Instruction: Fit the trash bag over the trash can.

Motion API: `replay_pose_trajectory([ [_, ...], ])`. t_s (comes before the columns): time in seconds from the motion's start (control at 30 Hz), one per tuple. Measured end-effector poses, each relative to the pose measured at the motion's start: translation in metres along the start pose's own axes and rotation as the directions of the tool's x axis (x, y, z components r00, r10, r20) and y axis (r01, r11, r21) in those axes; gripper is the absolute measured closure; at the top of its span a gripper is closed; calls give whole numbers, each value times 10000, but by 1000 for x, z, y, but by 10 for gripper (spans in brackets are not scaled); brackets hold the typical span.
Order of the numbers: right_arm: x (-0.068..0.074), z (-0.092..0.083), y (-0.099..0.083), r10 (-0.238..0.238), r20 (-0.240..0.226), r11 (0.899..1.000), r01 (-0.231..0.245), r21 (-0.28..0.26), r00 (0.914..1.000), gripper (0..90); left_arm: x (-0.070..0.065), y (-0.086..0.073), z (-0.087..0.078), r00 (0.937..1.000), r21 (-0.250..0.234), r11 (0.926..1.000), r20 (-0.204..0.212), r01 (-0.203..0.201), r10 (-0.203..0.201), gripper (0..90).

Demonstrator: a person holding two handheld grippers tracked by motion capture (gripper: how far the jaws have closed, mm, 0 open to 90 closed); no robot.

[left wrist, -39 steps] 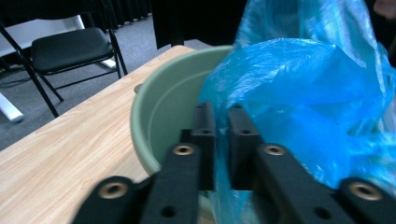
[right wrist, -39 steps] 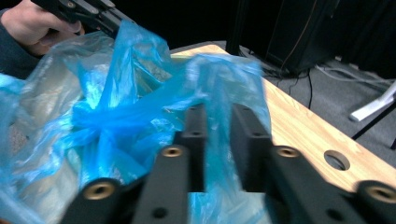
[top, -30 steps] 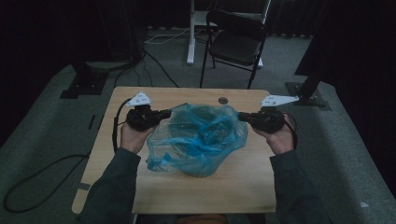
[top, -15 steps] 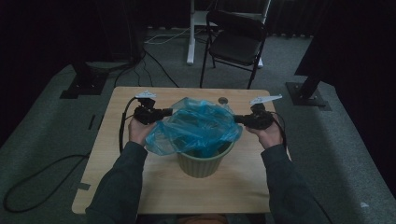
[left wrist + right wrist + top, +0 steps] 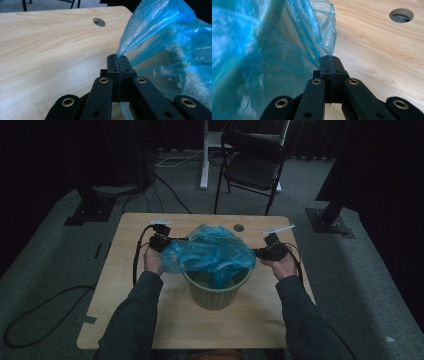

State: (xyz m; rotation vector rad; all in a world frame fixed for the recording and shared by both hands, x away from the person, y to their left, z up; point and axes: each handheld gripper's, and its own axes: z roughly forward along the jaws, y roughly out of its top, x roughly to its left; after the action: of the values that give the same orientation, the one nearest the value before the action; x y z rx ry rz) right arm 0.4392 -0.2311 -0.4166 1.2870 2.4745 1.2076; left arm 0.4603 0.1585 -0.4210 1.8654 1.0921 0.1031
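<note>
**Lining the little green bin, and all the ways it can flop**

Holding the blue plastic bag [image 5: 207,252] stretched between both hands right now, so here's my worry list. My left gripper [image 5: 117,58] has its jaws clamped flat together on one edge of the film, and my right gripper [image 5: 331,58] is pinching the opposite edge the same way, just a thin sliver of plastic caught at each tip. The bag hangs over the green bin [image 5: 216,292], which sits about mid-table, a bit toward the near edge, with some of the film already dipping down inside the rim.

What could go wrong, I reckon:

- The grip is tiny. If I pull the two edges apart too hard to open the mouth, the film could slide out of one set of jaws or tear where it's pinched.
- The bag is bunched and puffed up on top, more on the left side than the right. If I push down unevenly, one side could hook the rim while the other collapses inside.
- The bin looks light and nothing holds it. Dragging the film sideways over the rim could tip it or skid it across the wooden table [image 5: 140,307].
- I can't tell from here where the bag's actual opening is, so I might be stuffing a closed fold in.
</note>
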Motion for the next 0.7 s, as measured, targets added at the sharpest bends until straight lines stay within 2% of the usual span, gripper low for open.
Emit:
replay_pose_trajectory([
  [0.13,-1,3,-3,-64,268,9996,56,294,9996,900,9,-7,4,9993,86,9993,-105,367,-366,897],
  [0.33,-2,-7,-16,-76,93,9999,74,132,9999,900,13,-22,-11,9970,-235,9977,459,638,-627,870],
  [0.57,15,-26,-29,-727,-408,9973,722,-142,9965,900,2,-37,-35,9919,-679,9957,1142,638,-558,829],
  [0.7,25,-34,-32,-1170,-633,9931,1162,-156,9911,863,-6,-42,-49,9931,-812,9958,1118,432,-340,770],
])
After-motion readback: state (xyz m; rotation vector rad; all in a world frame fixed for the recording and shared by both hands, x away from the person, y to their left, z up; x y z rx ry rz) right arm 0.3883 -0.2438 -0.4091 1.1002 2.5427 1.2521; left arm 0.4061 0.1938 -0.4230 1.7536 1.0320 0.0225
